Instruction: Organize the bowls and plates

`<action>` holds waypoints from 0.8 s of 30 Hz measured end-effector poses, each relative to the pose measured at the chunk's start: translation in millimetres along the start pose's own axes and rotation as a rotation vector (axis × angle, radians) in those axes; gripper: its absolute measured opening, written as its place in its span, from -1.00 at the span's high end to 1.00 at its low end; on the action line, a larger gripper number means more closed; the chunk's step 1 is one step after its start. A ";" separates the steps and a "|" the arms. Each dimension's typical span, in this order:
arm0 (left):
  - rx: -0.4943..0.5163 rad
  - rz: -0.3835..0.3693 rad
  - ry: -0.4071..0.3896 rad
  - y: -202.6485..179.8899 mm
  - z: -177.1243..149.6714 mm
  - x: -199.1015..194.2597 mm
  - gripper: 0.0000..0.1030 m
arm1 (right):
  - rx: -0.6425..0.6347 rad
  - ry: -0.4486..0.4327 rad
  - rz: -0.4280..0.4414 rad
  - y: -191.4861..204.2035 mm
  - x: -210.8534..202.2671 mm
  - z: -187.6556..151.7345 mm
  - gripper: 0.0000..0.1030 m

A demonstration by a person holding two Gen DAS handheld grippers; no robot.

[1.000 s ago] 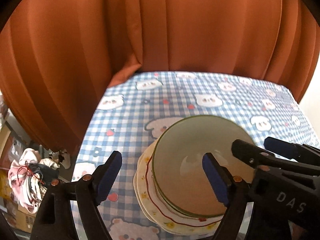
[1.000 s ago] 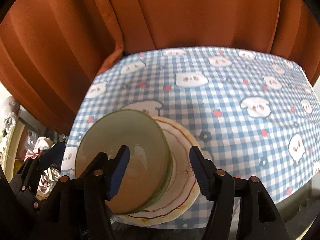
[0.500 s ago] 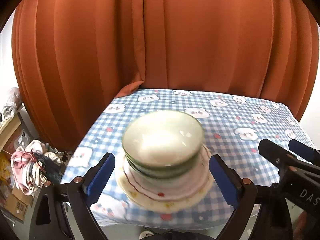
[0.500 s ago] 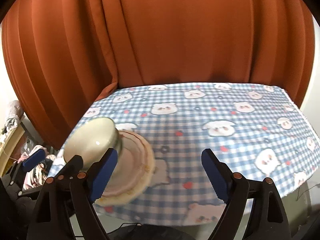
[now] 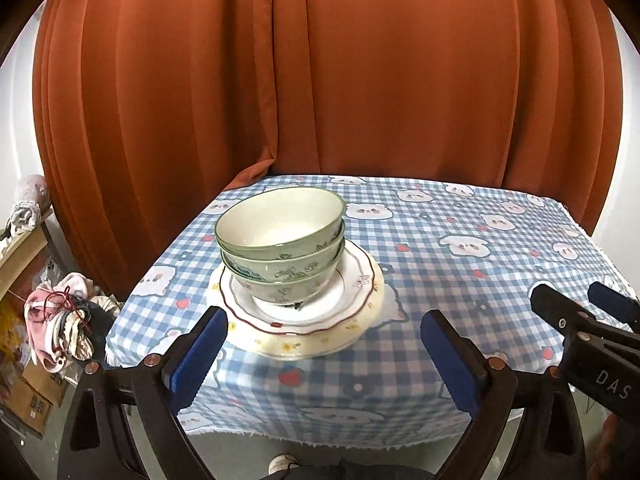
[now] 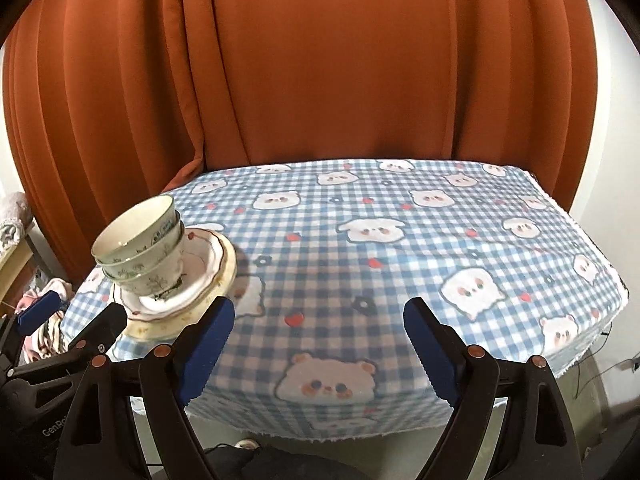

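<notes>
Stacked pale-green ceramic bowls (image 5: 280, 240) nested on scalloped white plates (image 5: 296, 312), near left edge of blue-checked bear-print tablecloth (image 5: 460, 264). Left gripper (image 5: 324, 348) jaws opening, empty. Right gripper (image 6: 316, 344) spread wide, empty.

The desk (image 5: 460, 264) wears a blue-and-white checked cloth (image 6: 400, 248) printed with bears, small red apples and dark flowers; its frayed hem hangs over the near edge. Near the cloth's front left corner sits a cream plate (image 5: 312, 344) dotted with yellow flowers, flat on the cloth. A white plate (image 5: 352, 292) with a red line around its wavy rim lies on it, and green-rimmed bowls (image 5: 280, 240) are nested on top.
</notes>
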State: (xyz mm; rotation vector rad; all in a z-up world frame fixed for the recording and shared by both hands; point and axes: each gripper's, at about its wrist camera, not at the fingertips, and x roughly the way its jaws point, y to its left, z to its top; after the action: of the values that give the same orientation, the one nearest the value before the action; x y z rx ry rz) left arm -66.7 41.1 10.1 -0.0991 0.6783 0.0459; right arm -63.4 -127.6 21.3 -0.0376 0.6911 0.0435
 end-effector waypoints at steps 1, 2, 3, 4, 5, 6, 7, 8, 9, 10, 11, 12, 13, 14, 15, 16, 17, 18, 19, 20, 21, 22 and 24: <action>0.001 -0.001 -0.002 -1.5 -1.0 -2.8 -0.93 | 0.002 0.001 0.000 -1.4 -2.8 -2.0 -0.73; 0.002 -0.003 -0.003 -2.1 -1.8 -4.5 -0.94 | 0.003 0.001 0.001 -1.0 -5.7 -2.9 -0.73; 0.003 -0.005 -0.004 -2.6 -2.6 -5.8 -0.95 | 0.002 -0.001 0.005 -1.9 -8.3 -4.2 -0.73; 0.003 -0.002 -0.005 -3.3 -3.3 -7.6 -0.96 | 0.002 -0.004 0.008 -2.4 -10.1 -5.0 -0.73; 0.002 -0.002 -0.005 -3.0 -4.2 -9.0 -0.96 | 0.002 -0.008 0.009 -3.5 -10.8 -6.0 -0.73; 0.001 -0.003 -0.004 -2.9 -4.9 -9.8 -0.98 | 0.002 -0.011 0.007 -4.1 -12.6 -7.0 -0.73; 0.000 0.000 -0.003 -2.9 -5.7 -11.2 -0.99 | 0.006 -0.012 0.009 -5.2 -14.3 -8.2 -0.73; 0.000 0.000 -0.005 -3.4 -6.6 -12.3 -0.99 | 0.009 -0.011 0.011 -5.8 -15.2 -9.0 -0.73; 0.000 -0.003 -0.006 -3.5 -6.9 -13.0 -0.99 | 0.010 -0.009 0.010 -5.9 -15.4 -9.6 -0.73; 0.000 -0.005 -0.009 -3.4 -7.2 -14.1 -0.99 | 0.012 -0.007 0.008 -6.3 -16.3 -10.6 -0.73; 0.000 -0.007 -0.008 -3.7 -7.6 -14.4 -0.99 | 0.012 -0.007 0.007 -6.2 -16.9 -10.7 -0.73; 0.002 -0.011 -0.007 -4.0 -8.1 -14.7 -0.99 | 0.012 -0.006 0.003 -6.2 -17.6 -11.1 -0.73; 0.003 -0.016 -0.005 -4.5 -8.4 -14.9 -0.99 | 0.012 -0.007 -0.003 -6.0 -18.5 -11.5 -0.73; 0.003 -0.021 -0.004 -5.1 -8.6 -15.2 -0.99 | 0.012 -0.008 -0.009 -6.1 -19.3 -11.8 -0.73; 0.003 -0.025 -0.005 -6.1 -8.7 -15.8 -0.99 | 0.011 -0.009 -0.021 -6.0 -20.4 -12.1 -0.74; 0.004 -0.027 -0.007 -6.2 -8.8 -16.3 -0.99 | 0.011 -0.012 -0.029 -6.0 -21.7 -12.4 -0.73; 0.005 -0.029 -0.009 -6.6 -8.3 -16.8 -0.99 | 0.013 -0.015 -0.026 -6.5 -22.9 -12.8 -0.73; 0.007 -0.030 -0.010 -7.0 -8.1 -17.3 -0.99 | 0.016 -0.016 -0.024 -7.3 -23.8 -13.2 -0.73; 0.008 -0.034 -0.012 -7.5 -7.8 -17.6 -0.99 | 0.019 -0.017 -0.023 -8.0 -24.2 -13.2 -0.74; 0.009 -0.037 -0.012 -7.8 -7.6 -17.8 -0.99 | 0.022 -0.016 -0.021 -8.7 -24.3 -13.1 -0.74; 0.010 -0.039 -0.013 -8.1 -7.4 -18.0 -1.00 | 0.025 -0.017 -0.021 -9.4 -24.5 -13.0 -0.74; 0.012 -0.041 -0.014 -8.8 -7.3 -18.2 -0.99 | 0.028 -0.018 -0.024 -10.3 -24.9 -13.0 -0.73; 0.013 -0.044 -0.015 -9.4 -7.0 -18.3 -0.99 | 0.032 -0.021 -0.026 -11.1 -25.9 -13.1 -0.74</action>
State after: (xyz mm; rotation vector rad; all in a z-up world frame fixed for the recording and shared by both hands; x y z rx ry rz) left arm -84.5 30.8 16.9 -0.1012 0.6610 -0.0002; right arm -91.1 -140.0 28.1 -0.0150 0.6703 0.0079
